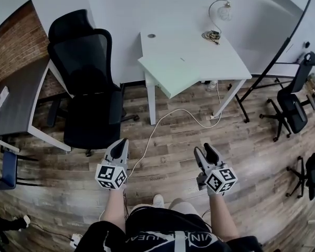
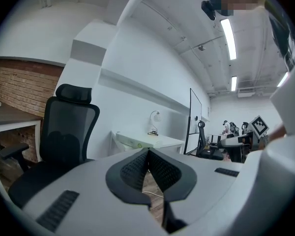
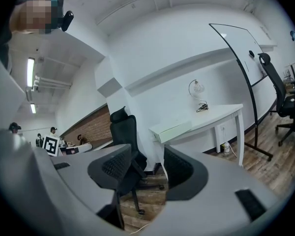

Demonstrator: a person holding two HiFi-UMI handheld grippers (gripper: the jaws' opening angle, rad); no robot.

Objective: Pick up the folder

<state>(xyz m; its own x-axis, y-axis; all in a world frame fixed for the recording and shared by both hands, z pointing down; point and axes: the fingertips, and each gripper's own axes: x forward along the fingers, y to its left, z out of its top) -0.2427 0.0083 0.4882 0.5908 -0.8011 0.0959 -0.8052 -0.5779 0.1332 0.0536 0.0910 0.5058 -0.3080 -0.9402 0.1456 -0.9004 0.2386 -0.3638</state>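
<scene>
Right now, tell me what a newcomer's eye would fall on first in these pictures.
The pale green flat folder stands out, lying on the near left corner of the white rectangular desk and jutting past its edge. Left of the desk stands a large black mesh office chair. In the foreground, the left claw is shut and the right claw open, both empty and well short of the desk.

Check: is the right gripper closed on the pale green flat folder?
No, the right gripper has empty jaws standing apart; the pale green flat folder lies on the white table beyond.
</scene>
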